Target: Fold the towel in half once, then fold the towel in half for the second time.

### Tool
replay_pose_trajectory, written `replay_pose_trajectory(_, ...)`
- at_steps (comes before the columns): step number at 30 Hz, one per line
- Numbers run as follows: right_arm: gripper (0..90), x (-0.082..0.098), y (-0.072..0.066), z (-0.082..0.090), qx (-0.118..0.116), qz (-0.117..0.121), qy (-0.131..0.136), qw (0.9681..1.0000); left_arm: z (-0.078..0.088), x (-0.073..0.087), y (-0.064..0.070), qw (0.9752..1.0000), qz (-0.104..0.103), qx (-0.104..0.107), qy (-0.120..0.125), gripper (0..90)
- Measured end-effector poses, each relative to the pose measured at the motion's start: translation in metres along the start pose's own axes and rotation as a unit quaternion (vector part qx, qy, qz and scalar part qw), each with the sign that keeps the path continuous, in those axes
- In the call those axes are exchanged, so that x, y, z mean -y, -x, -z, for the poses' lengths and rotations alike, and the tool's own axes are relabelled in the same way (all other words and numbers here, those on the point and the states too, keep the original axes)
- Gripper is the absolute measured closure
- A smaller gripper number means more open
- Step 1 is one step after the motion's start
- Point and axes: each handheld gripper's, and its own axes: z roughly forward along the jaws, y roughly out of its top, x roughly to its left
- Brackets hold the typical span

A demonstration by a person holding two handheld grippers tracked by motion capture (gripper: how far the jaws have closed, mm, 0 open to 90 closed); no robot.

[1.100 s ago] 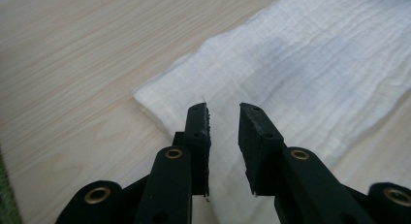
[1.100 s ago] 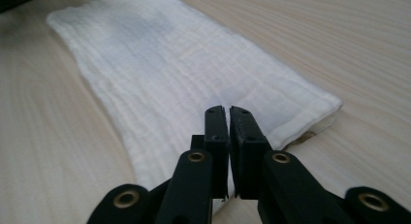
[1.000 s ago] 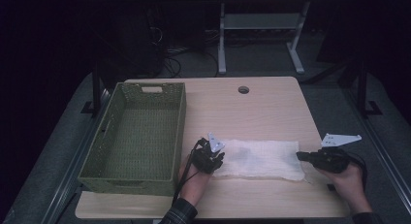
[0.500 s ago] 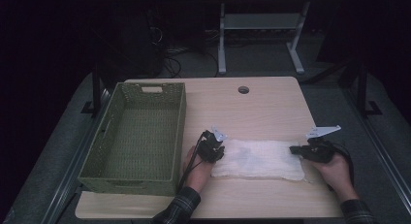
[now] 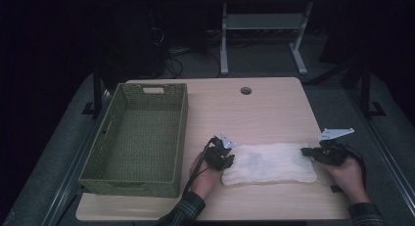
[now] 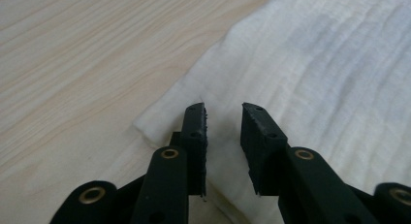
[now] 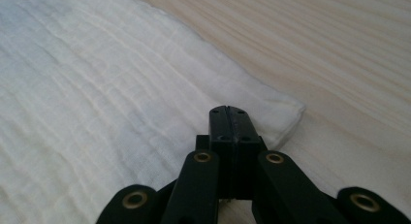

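A folded white gauzy cloth [image 5: 268, 163] lies on the pale wooden bench [image 5: 274, 108], right of an empty green woven basket [image 5: 137, 138]. The left gripper [image 6: 224, 112], jaws narrowly parted and just opening, straddles the cloth's left corner unpinched. The right gripper [image 7: 228, 111], jaws closed together, rests at the right corner. Likely next: pinch both corners. The high view alone shows the basket.
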Motion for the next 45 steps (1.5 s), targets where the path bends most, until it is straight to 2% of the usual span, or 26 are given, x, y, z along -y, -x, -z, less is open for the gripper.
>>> replay_pose_trajectory(3,87.5,0.001,-0.001,0.002,-0.004,0.004,0.001,1.0000,0.005,-0.004,-0.006,0.9998,0.001,-0.013,0.013,69.4)
replay_pose_trajectory(6,87.1,0.000,0.000,0.003,-0.005,0.005,0.007,1.0000,0.007,-0.008,-0.018,0.9992,0.014,-0.027,0.026,69.5)
replay_pose_trajectory(9,87.1,-0.001,0.000,0.004,-0.003,0.006,0.013,0.9999,0.005,-0.006,-0.030,0.9989,0.028,-0.030,0.022,69.5)
replay_pose_trajectory(12,87.1,-0.002,0.000,0.005,-0.004,0.003,0.020,0.9998,0.001,-0.002,-0.035,0.9990,0.036,-0.024,0.011,69.5)
replay_pose_trajectory(16,86.2,-0.005,0.002,0.006,-0.005,-0.002,0.032,0.9995,-0.006,0.001,-0.037,0.9991,0.036,-0.021,0.002,69.5)
replay_pose_trajectory(19,83.9,-0.009,0.005,0.006,0.001,-0.002,0.039,0.9993,-0.006,0.002,-0.037,0.9992,0.033,-0.020,0.005,69.9)
replay_pose_trajectory(22,77.9,-0.012,0.014,0.005,0.013,-0.005,0.050,0.9987,-0.007,0.002,-0.037,0.9994,0.029,-0.018,0.005,71.8)
replay_pose_trajectory(24,73.7,-0.014,0.021,0.003,0.009,-0.016,0.055,0.9983,-0.007,0.002,-0.037,0.9995,0.026,-0.016,0.005,72.8)
replay_pose_trajectory(26,69.7,-0.015,0.026,-0.003,0.007,-0.026,0.048,0.9985,-0.007,0.002,-0.036,0.9997,0.020,-0.016,0.006,73.5)
replay_pose_trajectory(28,67.7,-0.014,0.028,-0.007,0.004,-0.025,0.039,0.9989,-0.007,0.002,-0.035,0.9997,0.013,-0.019,0.005,74.9)
replay_pose_trajectory(34,66.5,-0.010,0.030,-0.011,0.000,-0.030,0.024,0.9993,-0.007,0.003,-0.036,0.9997,0.021,-0.008,0.010,78.0)
replay_pose_trajectory(37,69.6,-0.008,0.030,-0.010,-0.004,-0.033,0.021,0.9992,-0.007,0.003,-0.035,0.9998,0.016,-0.007,0.010,80.6)
replay_pose_trajectory(40,82.1,-0.007,0.030,-0.010,-0.007,-0.033,0.019,0.9992,-0.007,0.002,-0.034,0.9999,0.014,-0.004,0.007,85.5)
replay_pose_trajectory(45,86.2,-0.008,0.028,-0.010,-0.010,-0.030,0.016,0.9994,-0.007,0.002,-0.036,0.9994,0.033,-0.002,0.008,87.7)
